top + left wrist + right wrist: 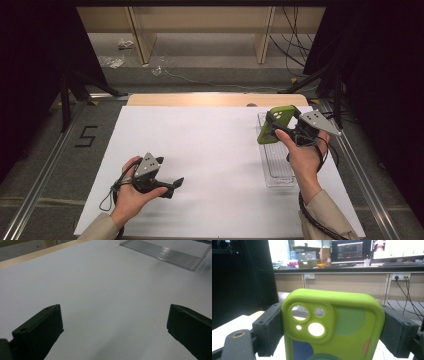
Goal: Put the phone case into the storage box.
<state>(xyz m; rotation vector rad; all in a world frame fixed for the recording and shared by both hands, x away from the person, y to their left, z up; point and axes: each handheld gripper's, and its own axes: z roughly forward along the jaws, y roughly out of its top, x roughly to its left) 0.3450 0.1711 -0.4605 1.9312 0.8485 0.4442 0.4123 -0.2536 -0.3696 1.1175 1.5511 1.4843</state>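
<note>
Jaws of both grippers over the white surface (200, 150).
Right gripper (278, 126) clamped a green phone case (332, 325) above the clear tray (276, 170); left gripper (172, 184) stood open, empty.

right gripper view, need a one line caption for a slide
Right gripper clamps a green phone case by its two long edges, camera cutouts up, with a lab bench and monitors behind.

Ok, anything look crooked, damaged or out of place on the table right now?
Nothing stands out. The right gripper holds the green phone case squarely by its sides, above the clear tray, which lies flat on the white sheet. The left gripper rests open over bare sheet. No spill or damage visible.
</note>
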